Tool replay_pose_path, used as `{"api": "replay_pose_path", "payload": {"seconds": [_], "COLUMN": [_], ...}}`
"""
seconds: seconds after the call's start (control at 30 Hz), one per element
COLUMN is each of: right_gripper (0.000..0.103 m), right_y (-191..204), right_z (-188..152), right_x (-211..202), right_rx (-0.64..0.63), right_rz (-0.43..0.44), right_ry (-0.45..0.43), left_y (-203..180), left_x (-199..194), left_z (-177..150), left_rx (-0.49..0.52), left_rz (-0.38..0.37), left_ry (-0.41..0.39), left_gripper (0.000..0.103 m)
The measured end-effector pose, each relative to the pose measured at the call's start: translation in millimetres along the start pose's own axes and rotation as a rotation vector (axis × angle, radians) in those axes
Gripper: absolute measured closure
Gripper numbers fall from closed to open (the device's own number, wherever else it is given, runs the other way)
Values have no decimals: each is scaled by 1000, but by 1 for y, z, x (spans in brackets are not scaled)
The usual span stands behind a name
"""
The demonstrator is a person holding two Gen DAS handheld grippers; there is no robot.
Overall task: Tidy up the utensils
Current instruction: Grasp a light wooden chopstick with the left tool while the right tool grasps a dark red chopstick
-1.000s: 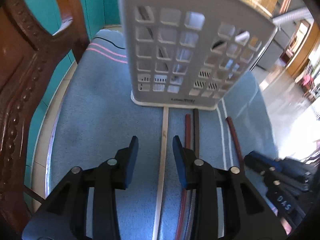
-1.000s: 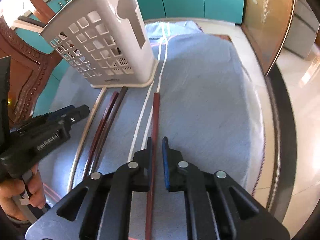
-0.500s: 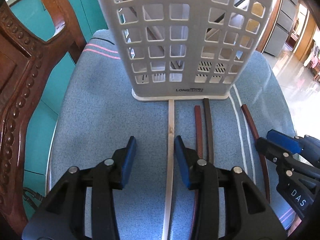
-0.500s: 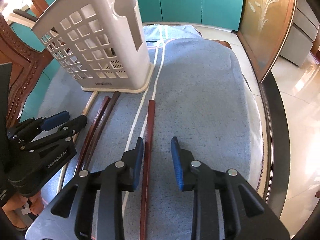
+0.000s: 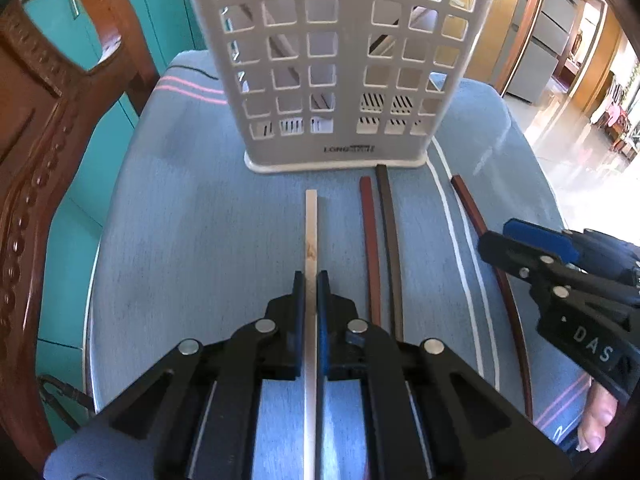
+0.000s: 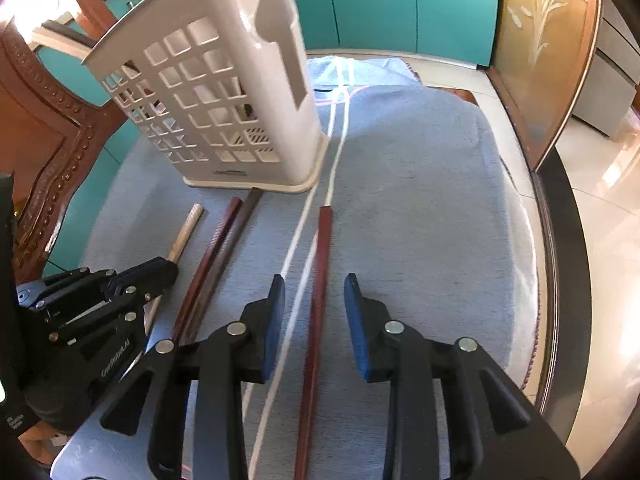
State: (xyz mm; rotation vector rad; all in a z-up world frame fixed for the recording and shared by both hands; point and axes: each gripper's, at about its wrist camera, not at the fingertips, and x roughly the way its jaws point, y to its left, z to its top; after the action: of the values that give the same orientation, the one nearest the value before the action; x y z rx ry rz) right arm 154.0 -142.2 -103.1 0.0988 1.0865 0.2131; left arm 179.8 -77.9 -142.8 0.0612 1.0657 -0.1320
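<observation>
Here, line by line:

Left gripper: clenched on the pale chopstick, its blue pads pressed against both sides of the stick.

Pale chopstick: lies lengthwise on the blue cloth, running out from between the left fingers toward the utensil basket; its far end stops just short of the basket's base, not touching it.

Right gripper: released, the blue pads spread wide, one on each side of the reddish chopstick, neither pad touching it.

Reddish chopstick: flat on the cloth beside the white stripes, pointing toward the basket's near corner, its tip a little short of the base.

Middle pair: a red-brown chopstick and a dark chopstick lie side by side, nearly touching, between the pale stick and the reddish one; the dark one's end reaches the basket's foot.

Utensil basket: white, perforated plastic, upright at the far end of the cloth; through the holes some slanted sticks show inside, which compartment I cannot tell.

Surroundings: a carved wooden chair stands to the left of the cloth, with teal cabinets behind.
</observation>
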Motion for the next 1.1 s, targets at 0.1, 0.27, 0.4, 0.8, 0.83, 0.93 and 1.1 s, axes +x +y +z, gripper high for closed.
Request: {"api": "replay_pose_path", "payload": {"seconds": [0.1,0.27,0.4,0.8,0.83,0.93,1.1], "right_gripper": [87,96,96,77,77,77,77], "right_y": [6,12,15,17,20,26,31], "right_z": [-3,-7,-7,-5,-5,-7,-9], "right_x": [4,5,-1,7,9,11,11], "right_rx": [-15,-28,-38,-83,-97,-127,-132], "right_rz": [-2,43,31,-54,-67,-98,-111], "right_ry": [16,48,36,4,-1,-12,-16], "left_y": [10,24,36,43,42,34,27], "left_x": [-7,-13,-13,1,0,-3,-2], "left_z": [-14,-14,-10,5,5,6,9], "left_rx": [-19,-68,-99,-98,-95,-86,-85], "left_rz": [-9,-29,-33,9,14,27,26], "left_ry": [1,4,-4,-16,-17,-20,-20], "left_gripper": [96,96,83,77,77,77,77]}}
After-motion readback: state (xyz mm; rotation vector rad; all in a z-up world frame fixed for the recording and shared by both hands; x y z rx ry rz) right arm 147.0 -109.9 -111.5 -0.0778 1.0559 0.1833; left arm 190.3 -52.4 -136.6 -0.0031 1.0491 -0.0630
